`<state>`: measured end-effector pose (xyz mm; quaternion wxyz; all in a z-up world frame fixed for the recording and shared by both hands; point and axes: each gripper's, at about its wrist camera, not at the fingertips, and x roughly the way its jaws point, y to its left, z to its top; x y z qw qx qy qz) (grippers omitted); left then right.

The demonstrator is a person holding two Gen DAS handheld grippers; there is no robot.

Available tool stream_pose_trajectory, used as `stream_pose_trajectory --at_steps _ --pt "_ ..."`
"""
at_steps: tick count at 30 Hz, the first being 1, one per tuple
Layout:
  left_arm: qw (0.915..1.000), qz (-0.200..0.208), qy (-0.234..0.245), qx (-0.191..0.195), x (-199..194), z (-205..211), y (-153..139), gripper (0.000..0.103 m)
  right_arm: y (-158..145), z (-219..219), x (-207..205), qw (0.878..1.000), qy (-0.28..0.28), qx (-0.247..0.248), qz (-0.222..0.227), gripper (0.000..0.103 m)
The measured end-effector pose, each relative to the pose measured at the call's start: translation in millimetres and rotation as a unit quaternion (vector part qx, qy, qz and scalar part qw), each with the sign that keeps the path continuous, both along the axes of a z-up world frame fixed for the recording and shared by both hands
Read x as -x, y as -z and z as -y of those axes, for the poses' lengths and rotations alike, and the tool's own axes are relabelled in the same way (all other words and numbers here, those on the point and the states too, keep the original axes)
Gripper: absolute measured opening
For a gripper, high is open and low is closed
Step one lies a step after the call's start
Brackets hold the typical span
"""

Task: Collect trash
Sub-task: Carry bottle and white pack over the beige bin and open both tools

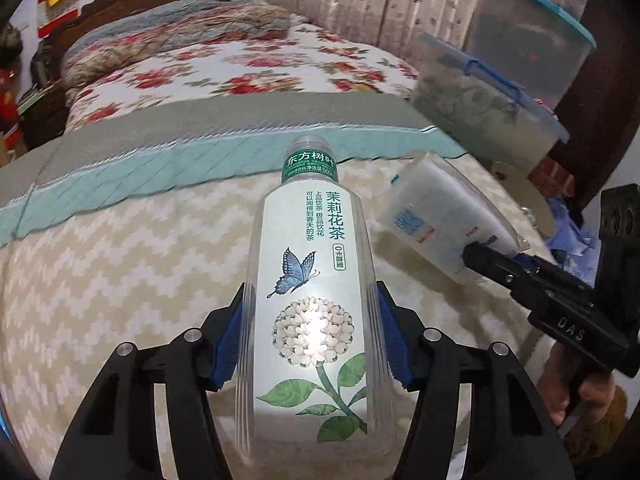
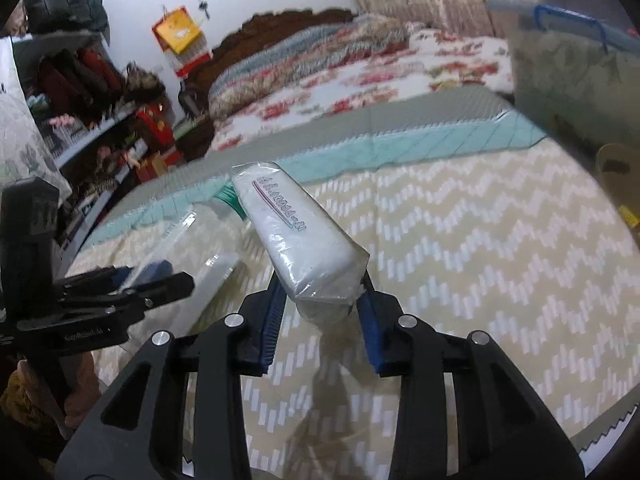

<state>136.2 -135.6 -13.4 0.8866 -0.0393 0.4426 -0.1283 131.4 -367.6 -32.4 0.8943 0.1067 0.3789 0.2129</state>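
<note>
My left gripper is shut on an empty clear tea bottle with a white flower and butterfly label and no cap, held above the zigzag bedspread. My right gripper is shut on a white packet in clear plastic wrap, holding it by one end above the bedspread. The packet and the right gripper also show at the right of the left wrist view. The left gripper and the bottle show at the left of the right wrist view.
Clear plastic storage tubs with blue lids stand at the right edge of the bed. A floral quilt and a folded blanket lie farther back. Cluttered shelves stand to the left of the bed.
</note>
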Motion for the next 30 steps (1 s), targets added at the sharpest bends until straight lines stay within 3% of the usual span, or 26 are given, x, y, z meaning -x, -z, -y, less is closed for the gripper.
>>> stream_pose_trajectory --at_steps 8,14,20,22,23,24,25,27,30 --pt "0.9958 0.002 0.089 0.018 -36.7 93.0 -25.8 0.057 -6.2 100.7 4.6 0.992 0.119 -0.021 0.023 0.037" --pt "0.9802 0.016 0.197 0.012 -70.5 215.0 -45.4 0.058 -4.2 223.4 5.3 0.966 0.257 -0.037 0.021 0.037" --pt "0.9633 -0.005 0.268 0.008 -110.1 327.1 -41.3 0.059 3.6 302.5 -13.1 0.943 0.332 -0.029 0.009 0.038" --pt "0.9606 -0.009 0.278 0.007 -124.0 356.1 -35.8 0.060 9.9 316.2 -27.0 0.939 0.342 -0.021 0.003 0.044" --pt "0.9585 -0.012 0.285 0.007 -129.9 370.4 -31.8 0.072 13.4 318.6 -29.9 0.939 0.344 -0.018 -0.003 0.049" --pt "0.9567 -0.012 0.291 -0.007 -138.2 389.5 -24.6 0.083 18.4 325.6 -35.5 0.938 0.347 -0.015 -0.013 0.066" --pt "0.9576 -0.007 0.287 -0.023 -142.1 400.3 -20.3 0.081 22.6 331.0 -38.2 0.934 0.357 -0.016 -0.018 0.070" --pt "0.9580 -0.005 0.283 -0.047 -147.6 410.4 -13.2 0.080 24.0 338.6 -34.8 0.930 0.365 -0.027 -0.014 0.070" --pt "0.9601 -0.001 0.278 -0.028 -146.4 395.6 -15.8 0.081 19.1 338.7 -17.5 0.924 0.381 -0.037 0.010 0.070"
